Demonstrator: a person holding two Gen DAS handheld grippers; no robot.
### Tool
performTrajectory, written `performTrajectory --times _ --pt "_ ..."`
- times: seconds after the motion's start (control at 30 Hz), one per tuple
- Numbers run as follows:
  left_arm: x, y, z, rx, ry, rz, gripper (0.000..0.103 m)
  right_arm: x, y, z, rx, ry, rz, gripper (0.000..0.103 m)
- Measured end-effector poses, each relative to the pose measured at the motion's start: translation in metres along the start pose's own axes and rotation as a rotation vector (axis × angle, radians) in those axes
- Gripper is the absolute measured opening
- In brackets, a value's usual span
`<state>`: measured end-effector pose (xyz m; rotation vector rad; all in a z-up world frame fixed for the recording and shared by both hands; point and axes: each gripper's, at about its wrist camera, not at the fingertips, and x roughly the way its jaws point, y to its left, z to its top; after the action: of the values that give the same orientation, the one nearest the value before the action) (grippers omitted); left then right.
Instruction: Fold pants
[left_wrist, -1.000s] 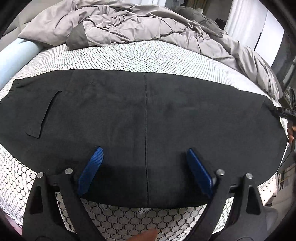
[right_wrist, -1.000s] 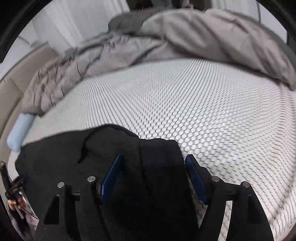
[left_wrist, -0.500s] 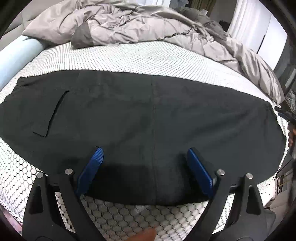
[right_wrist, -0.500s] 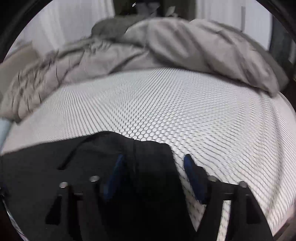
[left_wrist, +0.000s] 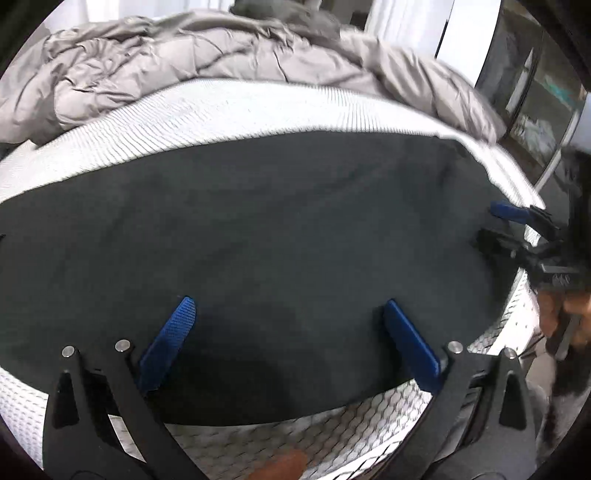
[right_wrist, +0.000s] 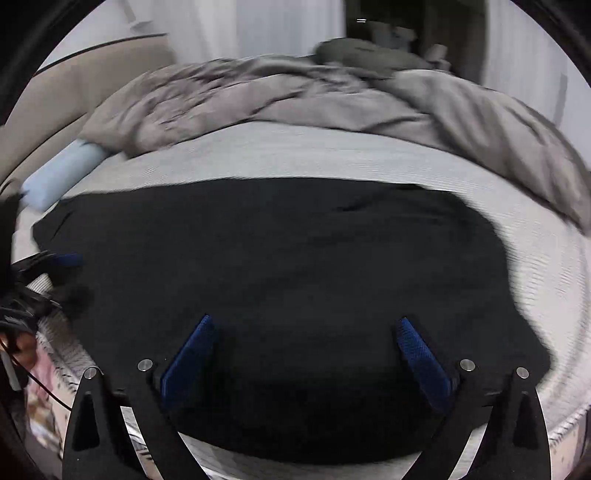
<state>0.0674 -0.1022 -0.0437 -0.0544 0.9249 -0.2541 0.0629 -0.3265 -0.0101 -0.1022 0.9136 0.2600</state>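
Note:
Black pants (left_wrist: 280, 229) lie flat across the white honeycomb mattress (left_wrist: 369, 417). My left gripper (left_wrist: 288, 306) hovers over their near edge. Its blue pads (left_wrist: 173, 332) stand far apart, the jaws are opening, and nothing is gripped between them. At the right edge of that view my right gripper (left_wrist: 496, 225) reaches over the pants' end. In the right wrist view the pants (right_wrist: 295, 251) fill the middle. My right gripper (right_wrist: 306, 323) is above them, jaws opening wide, pads off the cloth. My left gripper (right_wrist: 70, 277) shows at the far left.
A crumpled grey duvet (left_wrist: 207, 55) is heaped along the far side of the bed. A pale blue bolster (right_wrist: 62, 173) lies at the left by a beige headboard (right_wrist: 74, 96). A hand (left_wrist: 561, 314) holds the right tool beyond the mattress edge.
Both grippers slid toward each other along the pants; the pocket has left the left view. The right jaws have spread much wider and now hang over the pants' middle, not their end.

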Motion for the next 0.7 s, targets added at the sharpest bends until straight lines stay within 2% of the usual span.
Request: performTrajectory --times 0.1,0.2,0.3,0.43,0.5,0.57,0.63,0.7 --pt "0.007 -0.005 -0.006 0.052 0.002 0.048 0.102 0.025 0.032 -0.006 -0.085 0.046 0.046 0.100" --pt "0.004 0.004 -0.011 0.065 0.000 0.054 0.102 0.030 0.039 -0.021 -0.171 0.056 -0.009 0.100" --pt "-0.004 0.032 -0.019 0.038 0.000 0.062 0.102 0.019 -0.004 -0.028 -0.114 0.040 -0.052 0.100" --pt "-0.012 0.071 -0.023 -0.009 -0.012 0.070 0.102 0.004 -0.084 -0.043 0.022 0.032 -0.257 0.101" --pt "-0.012 0.091 -0.020 -0.025 -0.023 0.060 0.102 -0.001 -0.112 -0.050 0.119 0.022 -0.297 0.101" --pt "-0.016 0.101 -0.021 -0.033 -0.032 0.086 0.102 -0.004 -0.114 -0.052 0.140 0.014 -0.275 0.101" --pt "-0.021 0.107 -0.020 -0.044 -0.036 0.137 0.102 -0.008 -0.102 -0.046 0.085 0.010 -0.313 0.101" --pt "-0.025 0.108 -0.017 -0.055 -0.031 0.145 0.102 -0.018 -0.092 -0.039 0.068 -0.013 -0.318 0.101"
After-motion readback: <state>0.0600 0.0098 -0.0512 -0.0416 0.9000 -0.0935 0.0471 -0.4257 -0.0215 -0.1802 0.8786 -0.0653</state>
